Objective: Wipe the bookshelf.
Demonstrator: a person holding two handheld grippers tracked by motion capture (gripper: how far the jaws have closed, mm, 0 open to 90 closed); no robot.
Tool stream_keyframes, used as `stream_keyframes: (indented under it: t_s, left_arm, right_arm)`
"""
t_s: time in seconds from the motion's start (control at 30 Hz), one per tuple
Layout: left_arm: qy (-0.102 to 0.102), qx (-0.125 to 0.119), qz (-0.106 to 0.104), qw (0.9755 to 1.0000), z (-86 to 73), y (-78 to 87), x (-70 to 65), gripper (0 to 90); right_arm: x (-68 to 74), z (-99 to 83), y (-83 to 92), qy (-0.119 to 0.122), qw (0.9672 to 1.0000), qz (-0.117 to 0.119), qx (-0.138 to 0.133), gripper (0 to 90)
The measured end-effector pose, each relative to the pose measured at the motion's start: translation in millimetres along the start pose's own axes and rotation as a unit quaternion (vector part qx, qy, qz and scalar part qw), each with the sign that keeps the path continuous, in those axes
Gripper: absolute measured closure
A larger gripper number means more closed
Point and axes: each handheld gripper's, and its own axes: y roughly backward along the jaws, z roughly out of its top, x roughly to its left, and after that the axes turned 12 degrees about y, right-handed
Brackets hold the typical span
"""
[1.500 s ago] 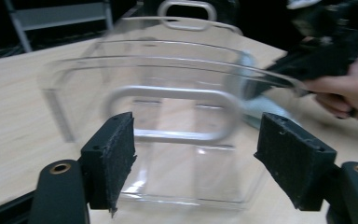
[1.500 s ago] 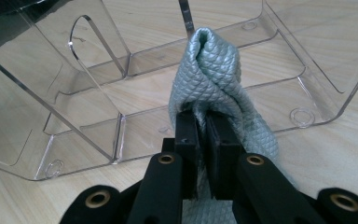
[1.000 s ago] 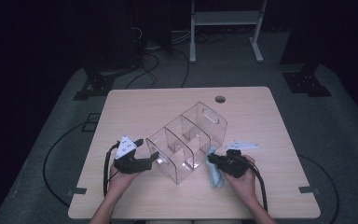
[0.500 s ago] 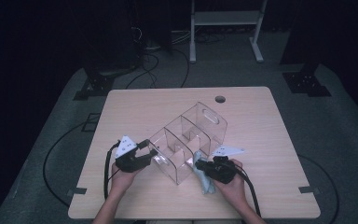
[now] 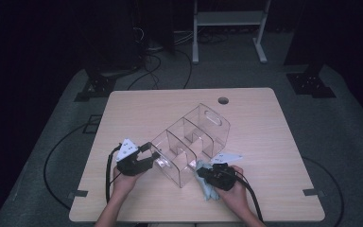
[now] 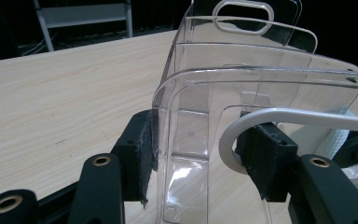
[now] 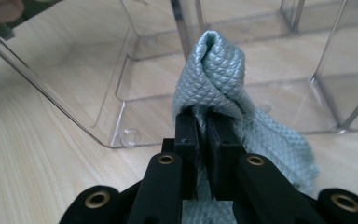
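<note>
- A clear acrylic divided organizer (image 5: pixel 191 144) sits on the wooden table (image 5: pixel 142 109), angled diagonally, its near end toward the table's front edge and its handle-slot end pointing toward the far right corner.
- The left gripper (image 5: pixel 144 158) has just been closing and now clamps the organizer's near end wall: one pad (image 6: pixel 142 154) presses the outside face, the other sits inside by the white-edged cutout.
- The right gripper (image 5: pixel 207 174), jaws pinched together on a pale blue-green quilted cloth (image 7: pixel 216 79), holds the bunched fold at the organizer's front side wall, near the table's front edge.
- Risk one: the wall is thin, slick plastic. A hard wipe could make it slide between the pads or twist the whole organizer across the table.
- Risk two: only a small fold of cloth sticks out past the right jaw tips, so the hard jaws could scrape and scuff the acrylic instead.
- Risk three: the loose tail of cloth hanging under the right gripper could snag on a divider or the corner.
- The cloth appears to touch the wall, though the transparent plastic makes this hard to confirm.
</note>
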Motion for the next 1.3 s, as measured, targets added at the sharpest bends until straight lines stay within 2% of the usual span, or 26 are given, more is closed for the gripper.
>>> stream_keyframes:
  t_s: [0.13, 0.17, 0.3, 0.47, 0.53, 0.63, 0.73, 0.77, 0.87, 0.97, 1.07, 1.3]
  left_arm:
    - [-0.005, -0.001, 0.001, 1.0, -0.4, -0.1, -0.9, 46.5]
    - [-0.004, -0.001, 0.001, 1.0, -0.4, 0.0, -0.9, 46.5]
    - [-0.003, 0.0, 0.001, 1.0, -0.5, 0.0, -0.8, 46.5]
    - [0.001, -0.001, 0.001, 1.0, -0.4, -0.2, -0.8, 46.6]
    - [0.003, -0.006, 0.008, 0.9999, -1.4, -0.8, -2.5, 46.6]
    - [-0.001, -0.005, 0.01, 0.9999, -1.8, -0.6, -3.5, 46.6]
    - [0.003, -0.007, 0.01, 0.9999, -1.9, -0.6, -2.9, 46.8]
    - [0.004, -0.008, 0.007, 0.9999, -2.3, -0.5, -2.8, 46.8]
    - [0.004, -0.008, 0.006, 0.9999, -2.4, -0.9, -3.8, 46.8]
    - [0.001, -0.007, 0.006, 1.0, -2.5, -1.0, -4.4, 46.7]
    - [0.001, -0.009, 0.006, 0.9999, -2.9, -1.2, -5.0, 46.8]
    - [0.002, -0.01, 0.005, 0.9999, -2.3, -2.5, -4.7, 46.8]
  right_arm:
    - [-1.0, -1.6, -1.3, -0.002, 1.0, 0.002, -0.001, 83.3]
    - [-1.9, -6.9, -7.3, -0.007, 0.9999, 0.003, 0.014, 83.3]
    - [-3.1, -9.5, -11.1, -0.015, 0.9996, 0.005, 0.024, 83.3]
    - [0.5, 2.6, 3.9, -0.002, 1.0, -0.003, -0.009, 83.3]
    - [0.8, 2.0, 3.1, 0.001, 0.9999, -0.005, -0.008, 83.3]
    - [0.2, -5.3, -6.1, -0.001, 0.9999, -0.006, 0.015, 83.3]
    - [-0.7, -4.2, -5.6, -0.005, 0.9998, -0.003, 0.017, 83.4]
    - [1.2, 4.2, 3.2, 0.005, 0.9999, -0.011, 0.0, 83.4]
    - [3.0, 15.8, 16.7, 0.008, 0.9993, -0.015, -0.034, 83.4]
    - [2.8, 16.2, 18.0, 0.013, 0.9991, -0.018, -0.037, 83.3]
    - [1.5, 14.0, 16.1, 0.003, 0.9996, -0.013, -0.027, 83.4]
    - [4.0, 37.8, 34.7, 0.018, 0.9978, -0.023, -0.059, 83.4]
